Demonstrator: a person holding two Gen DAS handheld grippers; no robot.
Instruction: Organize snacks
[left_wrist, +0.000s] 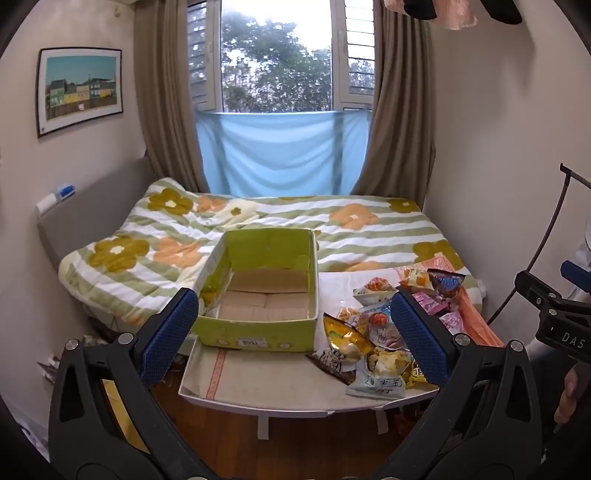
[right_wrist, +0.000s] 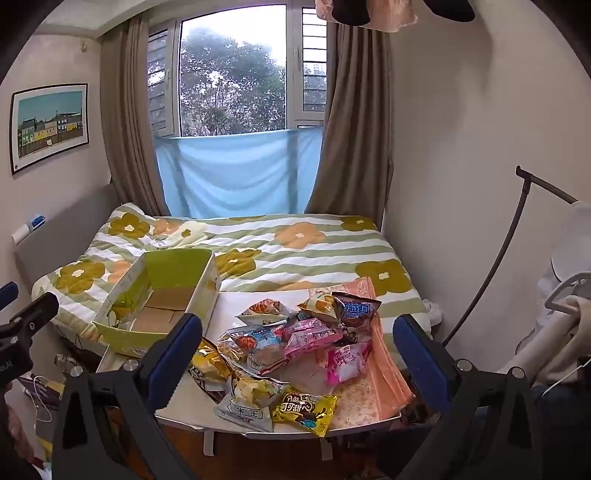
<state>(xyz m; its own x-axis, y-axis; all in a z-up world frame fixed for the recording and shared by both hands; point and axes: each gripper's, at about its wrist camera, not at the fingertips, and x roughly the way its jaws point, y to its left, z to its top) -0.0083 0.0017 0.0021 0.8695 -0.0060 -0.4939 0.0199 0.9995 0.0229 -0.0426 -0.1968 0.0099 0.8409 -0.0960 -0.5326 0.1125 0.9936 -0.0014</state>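
- Green cardboard box (left_wrist: 258, 295) on the small table (left_wrist: 280, 395) against the bed (left_wrist: 369, 229); only bare cardboard floor shows inside.
- Snack packets (right_wrist: 288, 343) piled on the table just right of the box, none in it.
- Left gripper (left_wrist: 293, 328) jaws wide apart, nothing between the pads.
- Right gripper (right_wrist: 297, 339) likewise spread, empty.
- Only the right wrist view shows the yellow packet (right_wrist: 306, 410) at the table's near edge whole.
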